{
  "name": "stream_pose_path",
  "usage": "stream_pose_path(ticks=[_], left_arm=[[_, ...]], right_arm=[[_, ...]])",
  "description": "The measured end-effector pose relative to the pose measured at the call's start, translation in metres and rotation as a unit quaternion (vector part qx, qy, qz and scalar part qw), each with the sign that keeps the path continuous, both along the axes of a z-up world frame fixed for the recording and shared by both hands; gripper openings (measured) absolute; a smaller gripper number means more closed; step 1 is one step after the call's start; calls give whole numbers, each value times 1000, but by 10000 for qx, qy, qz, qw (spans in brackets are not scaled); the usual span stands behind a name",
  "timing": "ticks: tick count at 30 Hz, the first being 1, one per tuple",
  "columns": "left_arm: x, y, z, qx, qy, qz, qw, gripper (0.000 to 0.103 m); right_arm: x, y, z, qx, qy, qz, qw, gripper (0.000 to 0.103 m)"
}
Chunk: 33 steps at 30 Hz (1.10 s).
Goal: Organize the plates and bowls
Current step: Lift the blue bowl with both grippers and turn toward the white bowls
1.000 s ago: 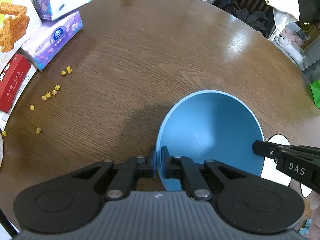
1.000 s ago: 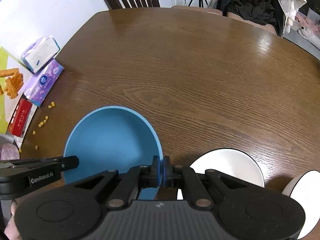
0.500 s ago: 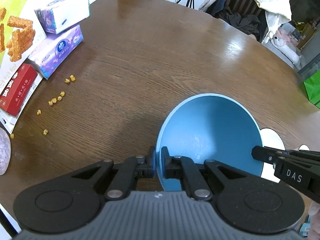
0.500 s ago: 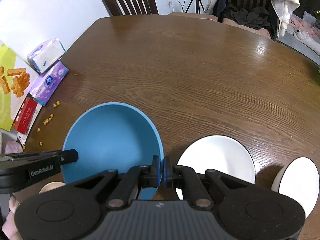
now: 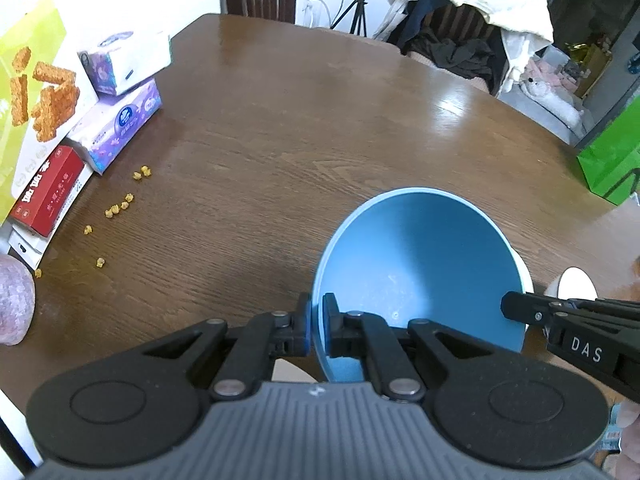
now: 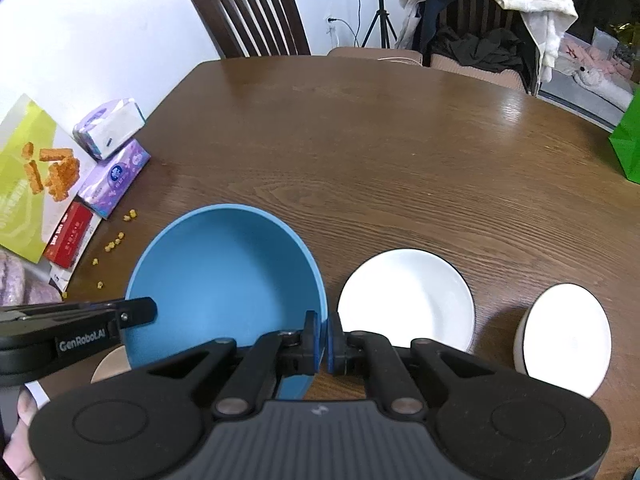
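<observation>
A blue bowl [image 6: 224, 280] hangs above a round wooden counter [image 6: 400, 160], pinched at opposite sides of its rim by two hand-held tools. The left tool [image 5: 316, 326] is pressed together on the rim's left edge, one finger inside the bowl and one outside; the right tool [image 6: 324, 338] clamps the rim's right edge the same way. White lettering on the right tool's side, seen from the left wrist camera, reads "DAS"; the left tool's side, seen from the right wrist camera, reads "GenRoboLAI", though its last letters are hard to make out.

To the right of the bowl, a white plate [image 6: 406, 300] with a dark rim lies flat on the counter, and a white bowl [image 6: 566, 340] stands farther right, near the counter's edge. A tan disc [image 6: 112, 364] shows partly under the blue bowl's lower left edge.

At the counter's left edge sit two purple-and-white tissue packs [image 5: 116, 132], a red box [image 5: 46, 192] printed with Chinese characters too small to read, and a yellow-green snack package [image 5: 32, 80] picturing orange sticks. Small yellow crumbs [image 5: 118, 208] are scattered beside them. A dark wooden chair [image 6: 248, 12] stands behind the counter, and a green bag [image 6: 628, 140] shows at the far right.
</observation>
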<state>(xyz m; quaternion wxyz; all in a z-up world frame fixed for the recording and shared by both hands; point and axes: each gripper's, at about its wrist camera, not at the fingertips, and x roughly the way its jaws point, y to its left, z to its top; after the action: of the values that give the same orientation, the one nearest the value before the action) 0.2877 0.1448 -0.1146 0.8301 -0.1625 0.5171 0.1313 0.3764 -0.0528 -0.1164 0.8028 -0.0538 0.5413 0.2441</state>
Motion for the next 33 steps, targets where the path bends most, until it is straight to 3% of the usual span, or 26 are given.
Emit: stream_pose_path(ticks=[17,33], left_arm=[[-34,-64,25,108,-233,-444,9987,6],[-61,-131,24,62,-283,-1021,9944,6]], right_arm=[[-44,-69,26,86,-202,-367,9991,4],[-91,-142,23,42,-215,-911,9956,4]])
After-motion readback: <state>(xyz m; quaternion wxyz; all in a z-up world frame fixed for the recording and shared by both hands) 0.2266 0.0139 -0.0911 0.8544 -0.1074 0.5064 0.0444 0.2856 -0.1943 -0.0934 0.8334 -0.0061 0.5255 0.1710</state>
